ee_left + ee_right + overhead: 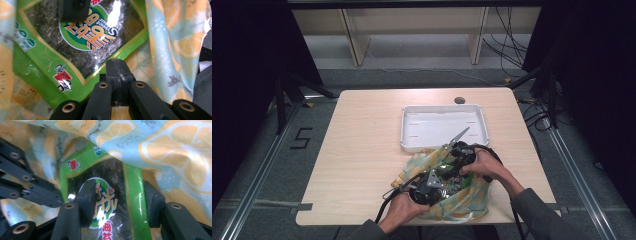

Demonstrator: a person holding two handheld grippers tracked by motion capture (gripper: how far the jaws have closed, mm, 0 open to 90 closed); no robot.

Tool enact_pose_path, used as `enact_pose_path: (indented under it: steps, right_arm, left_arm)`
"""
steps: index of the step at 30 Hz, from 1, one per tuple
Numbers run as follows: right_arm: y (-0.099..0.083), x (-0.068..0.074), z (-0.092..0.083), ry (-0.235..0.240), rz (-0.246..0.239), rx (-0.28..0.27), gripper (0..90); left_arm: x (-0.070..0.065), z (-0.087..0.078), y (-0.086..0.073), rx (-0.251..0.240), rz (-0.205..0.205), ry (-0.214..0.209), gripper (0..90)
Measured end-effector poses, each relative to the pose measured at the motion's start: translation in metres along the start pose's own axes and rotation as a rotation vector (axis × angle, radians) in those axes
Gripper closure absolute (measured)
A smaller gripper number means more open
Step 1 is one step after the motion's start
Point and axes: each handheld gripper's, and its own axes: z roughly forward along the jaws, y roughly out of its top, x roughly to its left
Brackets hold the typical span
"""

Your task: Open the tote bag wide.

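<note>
A lemon-print cloth bag (pixel 462 200) lies near the table's front edge, and both hands hold their grippers at its mouth. Inside it lies a green seaweed snack packet (pixel 82 50) with a shiny dark window. My left gripper (pixel 116 65) has its jaws pressed together, apparently pinching the bag's edge just in front of the packet. My right gripper (pixel 120 200) straddles the packet (pixel 112 195), one pad on its printed face and the other against its green side strip. One of the right gripper's fingers (pixel 73 10) rests on the packet's top in the left gripper view.
A white empty tray (pixel 408 135) stands just behind the bag, toward the table's far side. The wooden table (pixel 362 150) has a cable hole (pixel 459 100) at its back edge. Bag fabric (pixel 162 142) drapes over the packet's upper part.
</note>
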Motion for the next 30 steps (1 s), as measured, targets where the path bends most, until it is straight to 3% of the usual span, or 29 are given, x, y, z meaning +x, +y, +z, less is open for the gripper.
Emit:
enact_pose_path:
  steps: [3, 4, 5, 6, 8, 9, 10, 14, 15, 16, 17, 20, 21, 22, 23, 24, 25, 26, 30]
  right_arm:
    - [0.001, 0.002, -0.005, 0.012, 0.003, -0.013, 58.2]
    - [0.001, 0.006, -0.010, 0.029, 0.027, -0.018, 62.1]
    - [0.001, 0.006, -0.012, 0.040, 0.010, -0.022, 63.1]
    - [0.001, 0.009, -0.013, 0.050, 0.014, -0.023, 64.4]
    - [0.002, 0.010, -0.015, 0.066, 0.010, -0.015, 66.7]
    - [0.002, 0.013, -0.017, 0.065, 0.041, -0.004, 68.2]
    - [0.002, 0.014, -0.018, 0.051, 0.024, -0.016, 69.7]
    - [0.003, 0.019, -0.023, 0.052, 0.041, -0.016, 74.8]
    - [0.003, 0.020, -0.024, 0.050, 0.005, -0.035, 75.9]
    - [0.004, 0.021, -0.025, 0.067, 0.003, -0.029, 76.0]
    - [0.004, 0.021, -0.025, 0.067, 0.003, -0.029, 76.0]
    - [0.004, 0.023, -0.026, 0.039, -0.013, -0.039, 76.4]
    - [0.004, 0.025, -0.027, 0.056, -0.003, -0.032, 76.4]
    - [0.004, 0.024, -0.027, 0.027, -0.026, -0.045, 76.4]
    - [0.004, 0.025, -0.028, 0.026, -0.021, -0.043, 76.4]
    - [0.003, 0.026, -0.030, 0.017, -0.025, -0.040, 76.4]
    - [0.003, 0.026, -0.030, 0.015, -0.034, -0.046, 76.4]
    - [0.002, 0.029, -0.033, 0.010, -0.029, -0.045, 76.4]
    - [0.001, 0.031, -0.036, -0.009, -0.037, -0.046, 76.4]
  left_arm:
    - [-0.001, 0.000, 0.000, 0.004, -0.003, 0.001, 89.4]
    - [-0.004, 0.002, -0.001, -0.015, -0.040, 0.007, 89.4]
    - [-0.002, 0.002, 0.000, -0.010, -0.015, 0.011, 89.4]
    - [-0.003, 0.002, -0.001, -0.011, -0.031, 0.008, 89.4]
    - [-0.002, 0.001, 0.000, -0.015, -0.021, 0.010, 89.3]
    - [-0.002, 0.000, 0.000, 0.000, -0.004, 0.009, 89.3]
    - [-0.002, 0.000, 0.000, -0.002, -0.004, 0.009, 89.2]
    - [-0.002, 0.001, 0.000, -0.004, -0.012, 0.010, 88.4]
    - [-0.002, 0.000, 0.000, -0.003, -0.011, 0.009, 86.5]
    - [-0.002, -0.001, 0.000, -0.005, -0.008, 0.007, 85.2]
    - [-0.004, -0.001, 0.000, -0.033, -0.030, 0.008, 85.2]
    - [-0.005, -0.014, 0.004, -0.054, -0.024, -0.003, 78.0]
    - [-0.004, -0.021, 0.005, -0.059, -0.004, -0.005, 75.3]
    - [-0.003, -0.029, 0.007, -0.066, 0.021, -0.006, 72.0]
    - [-0.007, -0.033, 0.008, -0.126, -0.047, 0.001, 69.2]
    - [-0.007, -0.042, 0.010, -0.138, -0.029, -0.002, 67.7]
    - [-0.007, -0.049, 0.011, -0.151, -0.045, -0.003, 65.6]
    - [-0.004, -0.063, 0.014, -0.188, -0.042, 0.036, 62.1]
    - [0.003, -0.080, 0.017, -0.228, -0.062, 0.070, 57.9]
